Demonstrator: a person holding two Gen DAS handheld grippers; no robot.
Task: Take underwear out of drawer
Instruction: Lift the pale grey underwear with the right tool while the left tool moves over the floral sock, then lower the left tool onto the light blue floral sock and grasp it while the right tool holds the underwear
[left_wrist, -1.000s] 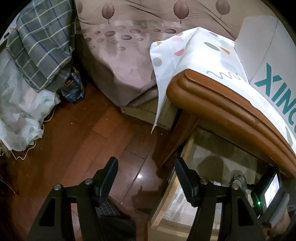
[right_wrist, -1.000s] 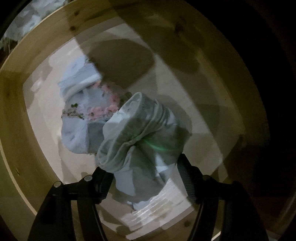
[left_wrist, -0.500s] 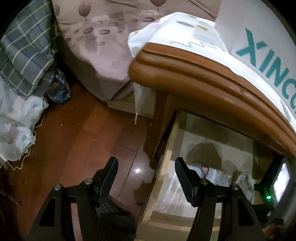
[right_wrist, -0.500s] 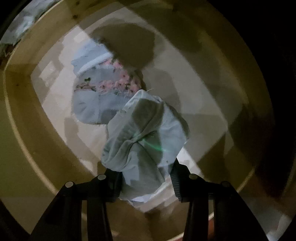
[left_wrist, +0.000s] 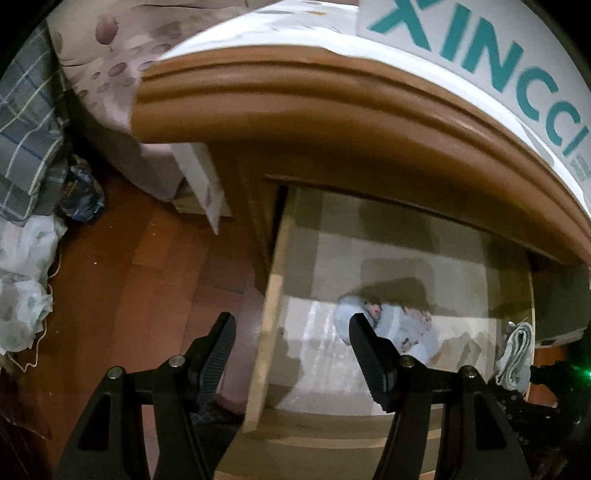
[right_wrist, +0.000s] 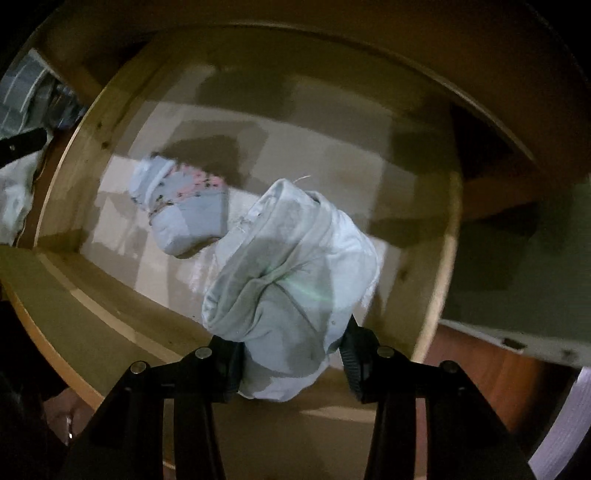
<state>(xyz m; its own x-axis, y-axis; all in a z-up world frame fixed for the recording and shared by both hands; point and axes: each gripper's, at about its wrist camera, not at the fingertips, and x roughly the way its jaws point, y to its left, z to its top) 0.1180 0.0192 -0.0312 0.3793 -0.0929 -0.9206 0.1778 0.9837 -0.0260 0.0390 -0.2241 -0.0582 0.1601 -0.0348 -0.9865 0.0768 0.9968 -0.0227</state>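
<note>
Since the earlier frames the right gripper (right_wrist: 291, 360) has pinched in on the pale grey-white bundled underwear (right_wrist: 291, 280) and carries it higher above the drawer floor, turned about its own axis so the drawer now lies at a different angle in its view; the left gripper (left_wrist: 291, 354) has swung across from the floorboards to hang over the drawer's left side wall, and its gap is unchanged. Right jaws press on the lower end of the bundle, both black ribbed pads sunk into the fabric, the rest of the cloth bulging away from them; in the left wrist view the same bundle (left_wrist: 515, 356) shows at the far right edge, clamped in dark hardware. Left jaws stand moderately apart with nothing between them. Below, the open pale wooden drawer (right_wrist: 437, 258) has a light lined floor; on it lies a second folded light-blue garment with a pink flowered band (right_wrist: 184, 206), apart from the lifted bundle; the left view shows it (left_wrist: 413, 328) partly behind the left gripper's right finger. Above the drawer runs the rounded brown wooden cabinet top (left_wrist: 332, 96), covered by a white patterned cloth (left_wrist: 280, 26) and bearing a white box with teal lettering (left_wrist: 480, 48); to the left is reddish-brown wooden flooring (left_wrist: 122, 258), a spotted mauve bedcover (left_wrist: 110, 55) and a grey checked fabric (left_wrist: 26, 136).
</note>
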